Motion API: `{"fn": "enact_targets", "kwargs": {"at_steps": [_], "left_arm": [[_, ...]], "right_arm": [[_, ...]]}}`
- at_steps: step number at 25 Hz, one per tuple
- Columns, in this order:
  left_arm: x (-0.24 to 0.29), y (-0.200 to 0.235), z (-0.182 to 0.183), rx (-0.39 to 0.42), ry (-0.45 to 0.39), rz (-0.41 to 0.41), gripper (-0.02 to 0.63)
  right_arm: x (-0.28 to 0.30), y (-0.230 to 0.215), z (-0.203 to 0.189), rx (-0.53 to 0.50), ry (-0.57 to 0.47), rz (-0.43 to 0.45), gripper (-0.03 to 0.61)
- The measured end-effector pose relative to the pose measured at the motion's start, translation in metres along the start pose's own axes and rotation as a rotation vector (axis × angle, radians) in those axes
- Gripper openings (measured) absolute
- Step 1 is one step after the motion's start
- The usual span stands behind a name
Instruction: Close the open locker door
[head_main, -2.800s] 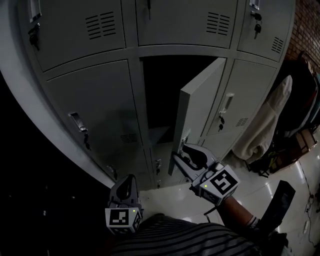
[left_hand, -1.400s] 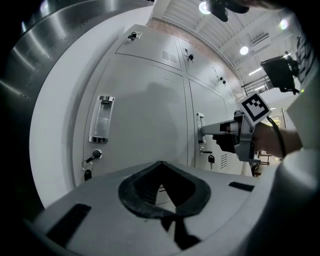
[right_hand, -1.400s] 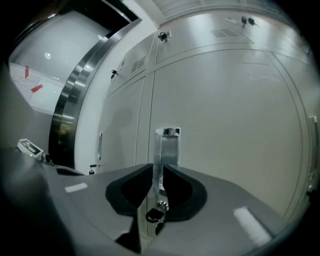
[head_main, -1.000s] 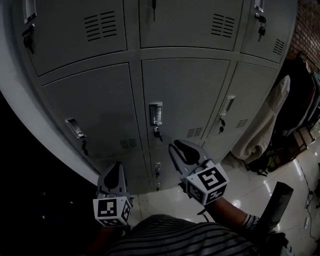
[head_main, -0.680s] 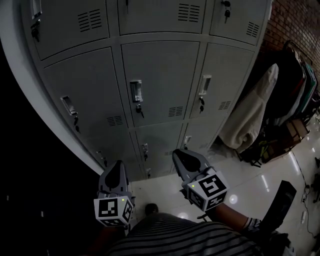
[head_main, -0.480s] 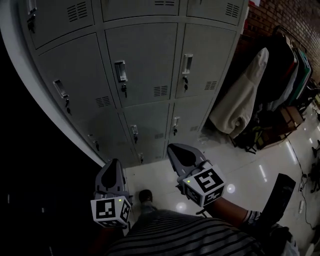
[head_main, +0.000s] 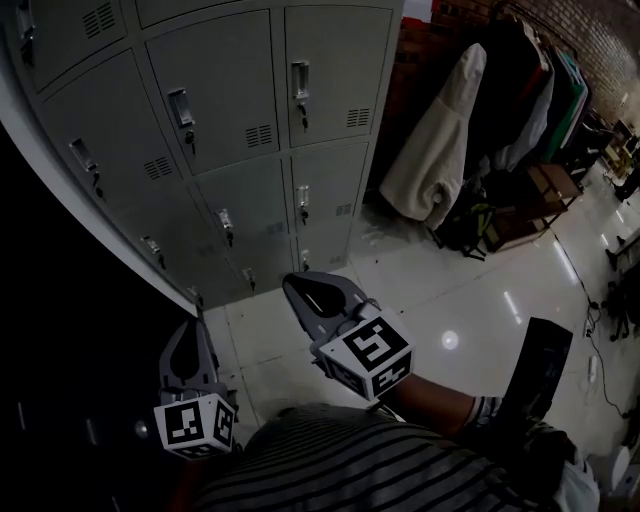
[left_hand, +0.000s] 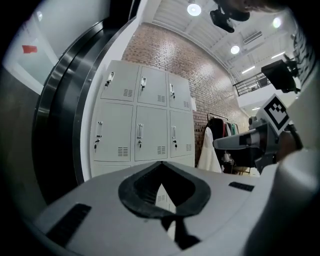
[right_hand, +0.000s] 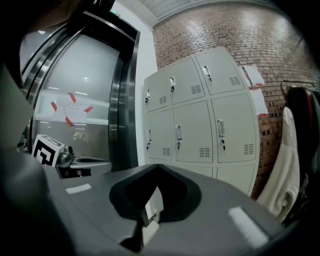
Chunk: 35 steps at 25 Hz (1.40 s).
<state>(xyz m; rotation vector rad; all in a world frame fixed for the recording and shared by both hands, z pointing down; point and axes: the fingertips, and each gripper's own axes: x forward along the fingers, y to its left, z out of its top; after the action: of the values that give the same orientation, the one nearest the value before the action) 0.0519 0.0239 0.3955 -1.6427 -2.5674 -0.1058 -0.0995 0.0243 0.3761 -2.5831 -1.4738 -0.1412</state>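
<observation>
Seeing every locker door (head_main: 235, 90) sitting flush at the upper left of the frame, I'm guessing it's light, stiff sheet metal best pushed near the latch (head_main: 181, 108), while the left tool (head_main: 187, 330) and right tool (head_main: 295, 285) are hanging closed and empty, well apart from it.

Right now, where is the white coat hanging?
In the head view the white coat hangs at upper right, just right of the lockers, with darker clothes beyond it.
</observation>
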Motion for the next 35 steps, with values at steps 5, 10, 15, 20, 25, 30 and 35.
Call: {"fn": "enact_targets", "kwargs": {"at_steps": [5,10,15,20,25,30,35], "left_arm": [[-0.020,-0.002,0.005,0.006,-0.015,-0.014,0.003],[-0.039,0.003,0.000,-0.007,-0.008,-0.031,0.003],[-0.051,0.002,-0.014,-0.008,0.014,-0.048,0.003],[-0.054,0.006,-0.014,-0.012,0.015,-0.055,0.003],[-0.061,-0.004,-0.015,-0.007,0.014,-0.076,0.003],[-0.069,-0.006,-0.017,-0.001,0.015,-0.074,0.003],[-0.075,-0.007,-0.017,0.002,0.015,-0.072,0.003]], "right_arm": [[-0.008,0.019,-0.001,0.016,-0.004,-0.001,0.002],[-0.014,0.044,-0.005,0.047,-0.017,-0.003,0.000],[-0.018,0.063,-0.013,0.046,0.001,0.000,0.000],[-0.019,0.072,-0.015,0.025,0.016,0.001,0.000],[-0.027,0.077,-0.014,0.013,0.013,-0.003,0.000],[-0.032,0.082,-0.016,0.023,0.010,0.003,0.000],[-0.034,0.089,-0.018,0.023,0.009,0.012,0.000]]}}
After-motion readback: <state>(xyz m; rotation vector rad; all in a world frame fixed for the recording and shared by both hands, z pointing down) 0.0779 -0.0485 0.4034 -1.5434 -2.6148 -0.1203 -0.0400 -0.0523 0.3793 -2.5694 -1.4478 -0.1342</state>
